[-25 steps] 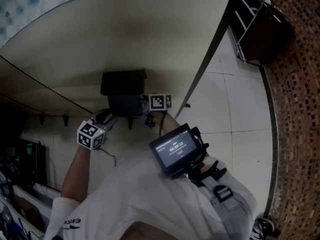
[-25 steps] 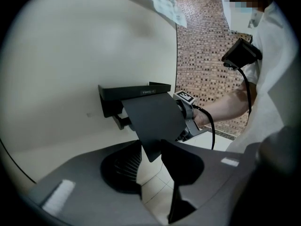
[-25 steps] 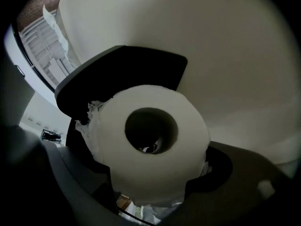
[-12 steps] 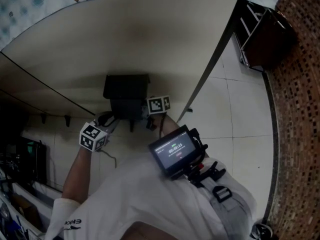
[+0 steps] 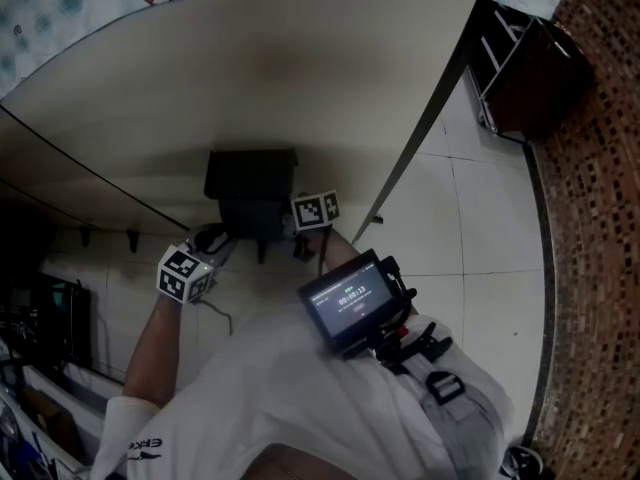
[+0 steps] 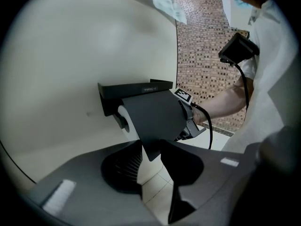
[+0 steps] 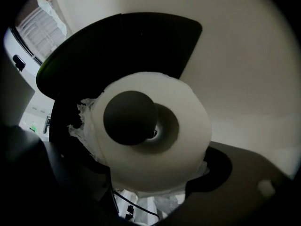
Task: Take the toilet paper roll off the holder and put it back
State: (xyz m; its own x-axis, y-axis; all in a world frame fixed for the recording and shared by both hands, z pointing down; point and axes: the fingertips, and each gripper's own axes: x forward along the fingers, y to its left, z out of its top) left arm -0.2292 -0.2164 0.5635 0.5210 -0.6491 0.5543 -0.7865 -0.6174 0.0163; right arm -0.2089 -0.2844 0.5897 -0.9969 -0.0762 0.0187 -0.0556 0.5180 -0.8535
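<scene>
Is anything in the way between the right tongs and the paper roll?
Nothing visible. The roll sits between the right tongs, which seem to pinch it. The cover lies over its front, not over the end that the tongs face. Only the rod's knob shows in the core.

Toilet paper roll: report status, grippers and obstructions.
Right gripper clamped on toilet paper roll, roll on the spindle. Left gripper open, holder cover edge between its jaws, cover tilted up. Nothing else blocking.
</scene>
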